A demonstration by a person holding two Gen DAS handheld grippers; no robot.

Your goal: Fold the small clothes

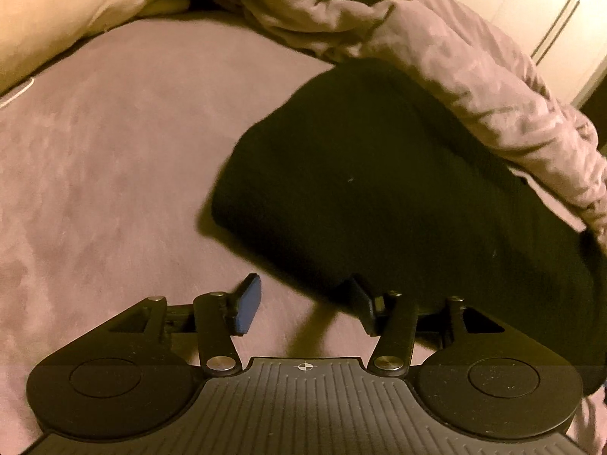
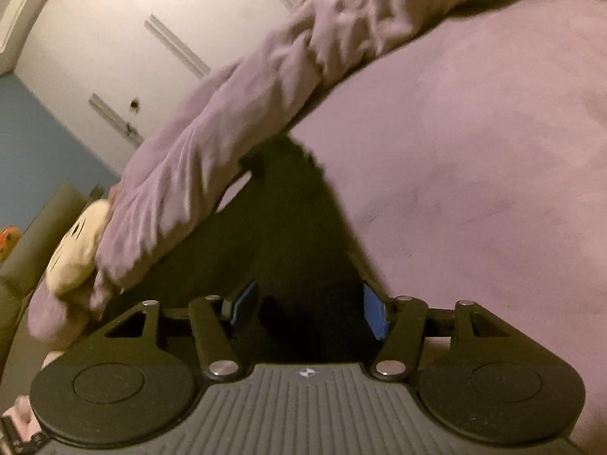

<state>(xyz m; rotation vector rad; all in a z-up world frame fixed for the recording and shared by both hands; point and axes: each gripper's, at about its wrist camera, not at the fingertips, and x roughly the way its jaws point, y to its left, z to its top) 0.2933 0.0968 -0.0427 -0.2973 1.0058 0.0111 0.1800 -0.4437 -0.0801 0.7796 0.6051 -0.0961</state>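
Observation:
A black garment [image 1: 379, 174] lies folded flat on the purple bed sheet [image 1: 114, 170], and its far side runs under a bunched purple duvet [image 1: 474, 76]. My left gripper [image 1: 303, 295] stands open at the garment's near left corner. Its left blue pad [image 1: 248, 305] is over bare sheet and its right finger sits at the cloth's edge. In the right wrist view the black garment [image 2: 299, 227] narrows away from me. My right gripper [image 2: 309, 303] is open low over it. Dark cloth fills the gap between the two blue pads [image 2: 373, 314], which do not visibly press on it.
The rumpled duvet [image 2: 227, 132] forms a ridge along the garment's far side. A cream plush toy [image 2: 76, 242] lies at its end by the bed's edge. White wardrobe doors [image 2: 132, 38] stand beyond. A pale pillow [image 1: 57, 19] lies at the far left. Sheet [image 2: 474, 151] stretches to the right.

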